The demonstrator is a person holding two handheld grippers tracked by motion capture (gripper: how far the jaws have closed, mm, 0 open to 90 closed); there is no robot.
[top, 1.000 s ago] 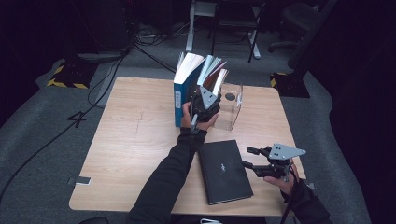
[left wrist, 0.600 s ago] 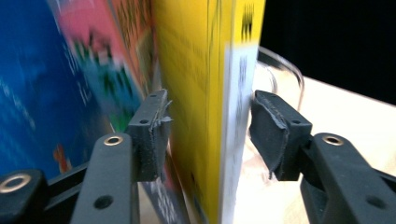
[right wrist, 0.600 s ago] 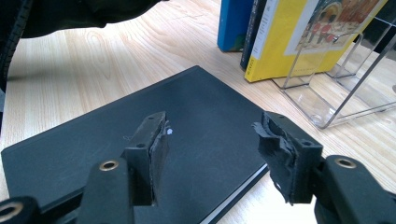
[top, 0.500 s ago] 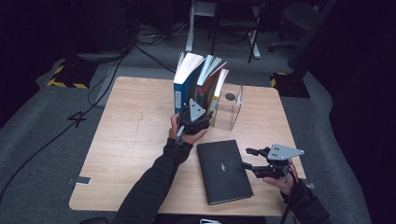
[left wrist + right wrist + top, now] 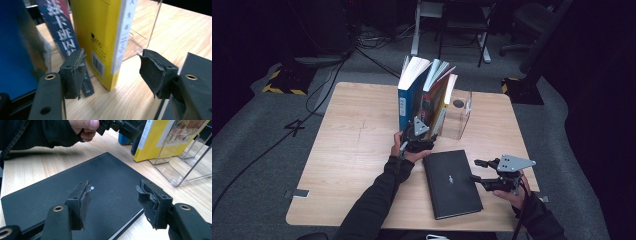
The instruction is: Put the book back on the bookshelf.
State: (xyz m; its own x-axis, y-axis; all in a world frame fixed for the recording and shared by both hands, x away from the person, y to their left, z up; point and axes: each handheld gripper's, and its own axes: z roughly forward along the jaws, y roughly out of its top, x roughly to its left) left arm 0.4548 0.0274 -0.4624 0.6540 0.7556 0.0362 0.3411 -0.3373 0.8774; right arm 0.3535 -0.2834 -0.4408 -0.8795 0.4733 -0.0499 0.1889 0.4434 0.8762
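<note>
Near the middle of the light wooden table, the left gripper sits low in front of 3 upright books leaning in a clear acrylic stand. Its jaws have just been opening and stand apart, the yellow book with a white spine between them but untouched. A tall blue book stands beside it. At the table's near right, the right gripper hovers with jaws apart over the flat black hardcover book, gripping nothing.
</note>
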